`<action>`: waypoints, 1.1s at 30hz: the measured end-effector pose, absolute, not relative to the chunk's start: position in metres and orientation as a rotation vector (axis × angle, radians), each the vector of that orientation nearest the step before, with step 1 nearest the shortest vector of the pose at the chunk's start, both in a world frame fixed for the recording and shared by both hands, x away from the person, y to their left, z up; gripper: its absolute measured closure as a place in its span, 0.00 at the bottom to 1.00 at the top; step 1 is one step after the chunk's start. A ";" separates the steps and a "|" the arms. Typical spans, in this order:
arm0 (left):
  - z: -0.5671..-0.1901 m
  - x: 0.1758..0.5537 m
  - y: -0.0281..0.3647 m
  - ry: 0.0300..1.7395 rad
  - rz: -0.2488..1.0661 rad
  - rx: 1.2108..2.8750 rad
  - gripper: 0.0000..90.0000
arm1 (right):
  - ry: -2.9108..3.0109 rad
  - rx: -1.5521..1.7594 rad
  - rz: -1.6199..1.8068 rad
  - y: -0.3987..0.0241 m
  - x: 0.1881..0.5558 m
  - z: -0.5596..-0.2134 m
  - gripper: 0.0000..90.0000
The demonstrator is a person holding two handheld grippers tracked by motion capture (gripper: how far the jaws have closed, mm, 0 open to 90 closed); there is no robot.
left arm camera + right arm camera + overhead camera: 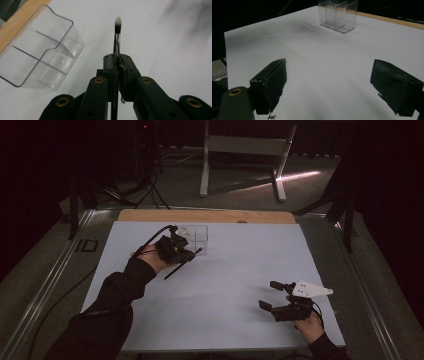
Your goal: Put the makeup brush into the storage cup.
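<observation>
Jaws of the left gripper (117, 65) were clamped on a makeup brush (117, 37), thin handle pinched between the pads, bristle tip sticking out past them, handle trailing back below the hand in the high view; right gripper (329, 85) near the front edge of the worktop (240, 270) had its jaws spread wide with nothing between them. Farther back, the clear divided organizer (42, 52) stood upright on the white worktop just beside the left gripper, with the brush outside it.
</observation>
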State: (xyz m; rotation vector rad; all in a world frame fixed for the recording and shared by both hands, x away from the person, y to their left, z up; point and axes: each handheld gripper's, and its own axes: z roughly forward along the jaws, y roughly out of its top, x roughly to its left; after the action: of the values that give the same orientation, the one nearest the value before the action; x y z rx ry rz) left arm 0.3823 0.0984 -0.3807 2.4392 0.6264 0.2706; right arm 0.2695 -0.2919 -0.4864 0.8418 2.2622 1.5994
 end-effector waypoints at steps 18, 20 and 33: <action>-0.367 0.373 0.110 0.625 0.287 2.335 0.96 | 2.258 0.850 1.596 -0.292 0.270 -0.487 0.15; -0.363 0.371 0.113 0.618 0.293 2.297 0.96 | 2.257 0.848 1.596 -0.292 0.270 -0.487 0.15; -0.350 0.369 0.122 0.628 0.350 2.170 0.96 | 2.258 0.848 1.595 -0.292 0.270 -0.487 0.15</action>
State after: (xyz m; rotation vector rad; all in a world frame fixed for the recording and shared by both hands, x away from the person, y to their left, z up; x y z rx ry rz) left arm 0.3688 0.1224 -0.3504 2.1705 0.6285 0.3500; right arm 0.2697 -0.2921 -0.4865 0.8483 2.2575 1.5948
